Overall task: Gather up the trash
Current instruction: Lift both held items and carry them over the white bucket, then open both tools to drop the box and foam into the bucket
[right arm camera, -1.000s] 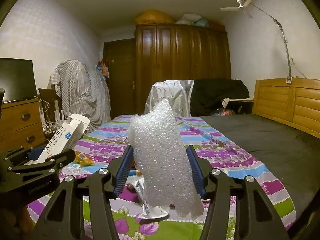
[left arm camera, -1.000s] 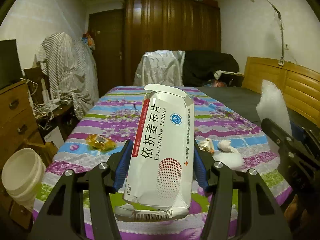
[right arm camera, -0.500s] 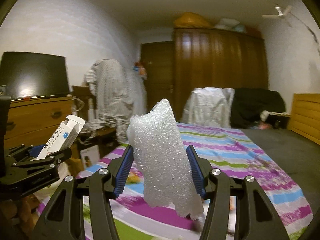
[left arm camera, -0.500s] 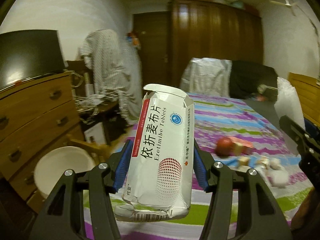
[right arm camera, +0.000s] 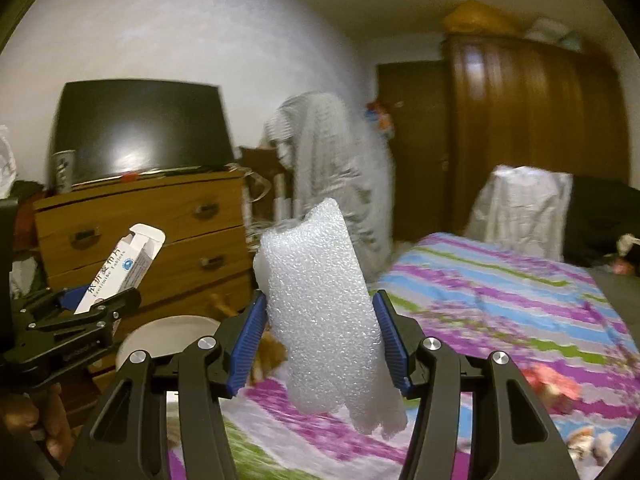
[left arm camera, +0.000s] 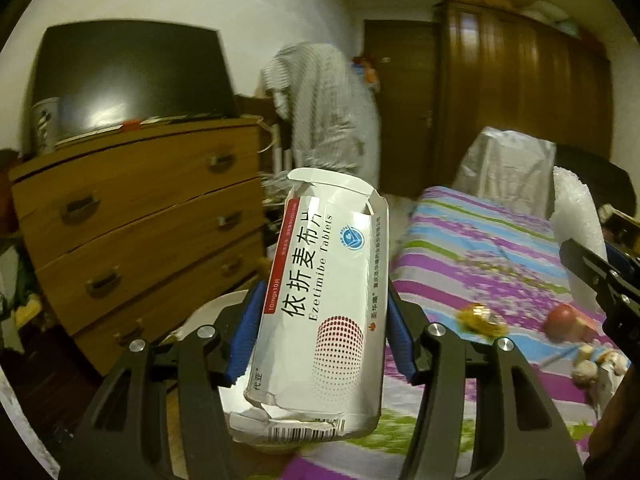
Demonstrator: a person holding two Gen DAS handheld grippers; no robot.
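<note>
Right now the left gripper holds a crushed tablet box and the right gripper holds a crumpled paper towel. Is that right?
Not quite. The right gripper holds a piece of white bubble wrap, as the right wrist view shows. The left gripper does hold the crushed tablet box.

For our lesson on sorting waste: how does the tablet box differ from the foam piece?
The tablet box is printed card, flat-sided and torn open on top; the foam piece is plain white, bubbly and ragged-edged. The left gripper grips the box, the right gripper the foam. Both stand roughly upright, clamped by blue pads.
</note>
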